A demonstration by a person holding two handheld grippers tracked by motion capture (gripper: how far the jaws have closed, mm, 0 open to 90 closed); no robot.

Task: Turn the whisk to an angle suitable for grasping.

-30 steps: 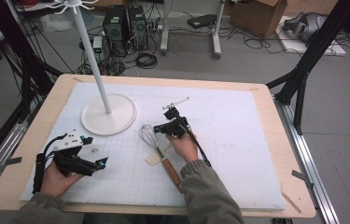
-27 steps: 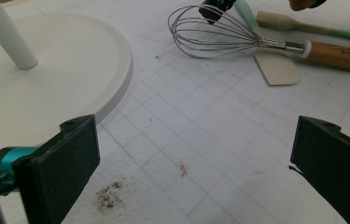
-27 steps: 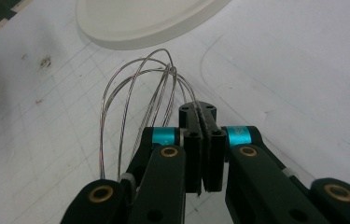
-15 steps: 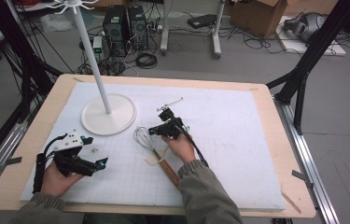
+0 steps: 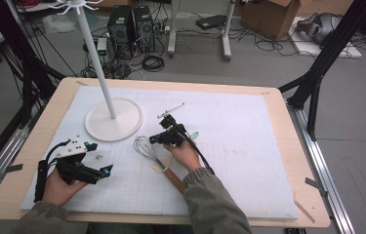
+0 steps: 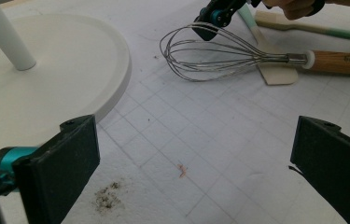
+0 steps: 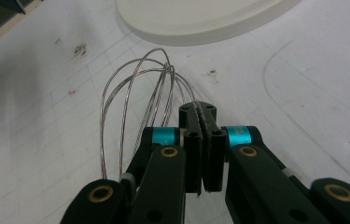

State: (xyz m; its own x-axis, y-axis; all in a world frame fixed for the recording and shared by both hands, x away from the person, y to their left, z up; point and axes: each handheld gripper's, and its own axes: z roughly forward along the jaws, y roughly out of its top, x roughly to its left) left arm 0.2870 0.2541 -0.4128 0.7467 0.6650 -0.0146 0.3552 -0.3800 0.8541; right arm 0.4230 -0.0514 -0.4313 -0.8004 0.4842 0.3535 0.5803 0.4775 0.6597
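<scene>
A wire whisk (image 5: pixel 144 146) with a wooden handle (image 5: pixel 173 178) lies on the white mat. A cream spatula (image 5: pixel 159 167) with a mint handle lies under it. My right gripper (image 5: pixel 157 140) is shut, its tips resting against the whisk's wire loops (image 7: pixel 135 93); I cannot tell whether a wire is pinched. The left gripper view shows the whisk (image 6: pixel 219 51) and the right gripper's tip (image 6: pixel 206 29) at its upper wires. My left gripper (image 5: pixel 99 159) rests low at the front left, open with nothing between its pads (image 6: pixel 65 168).
A white stand with a round base (image 5: pixel 113 119) and a tall pole (image 5: pixel 95 58) with hooks on top is left of the whisk. The wooden table's edge (image 5: pixel 288 214) frames the gridded mat. Crumbs (image 6: pixel 109 196) lie near the left gripper.
My right gripper has moved a little left, onto the whisk's wire head, and the whisk has shifted slightly left with it. The left gripper has stayed in place.
</scene>
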